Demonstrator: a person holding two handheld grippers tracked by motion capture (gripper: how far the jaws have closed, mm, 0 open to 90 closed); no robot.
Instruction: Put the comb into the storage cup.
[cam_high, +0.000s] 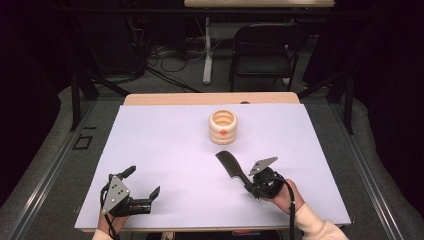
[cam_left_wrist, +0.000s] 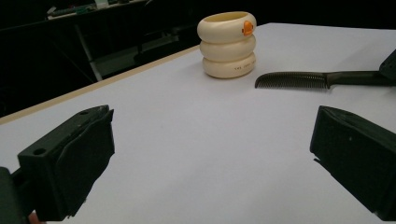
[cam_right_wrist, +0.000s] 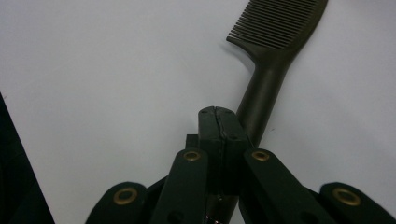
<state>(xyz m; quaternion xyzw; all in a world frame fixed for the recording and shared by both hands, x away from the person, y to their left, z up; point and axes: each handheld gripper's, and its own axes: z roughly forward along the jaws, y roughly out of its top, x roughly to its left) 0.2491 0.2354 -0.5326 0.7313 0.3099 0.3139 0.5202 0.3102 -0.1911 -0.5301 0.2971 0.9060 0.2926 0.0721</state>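
On the smooth white table (cam_high: 165, 150), a glossy cream holder (cam_high: 223, 126) shaped like three stacked rings stands toward the far edge. The right gripper (cam_high: 249, 186), near the front edge, has its jaws pressed together on the round handle of a matte black fine-toothed comb (cam_high: 230, 165). The left gripper (cam_high: 142, 182) rests near the front-left corner, jaws spread wide, holding nothing.

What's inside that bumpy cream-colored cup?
Nothing shows inside the cream cup. From the high view you see its open top and ridged inner wall, but the bottom is hidden, so something small could still be in there.
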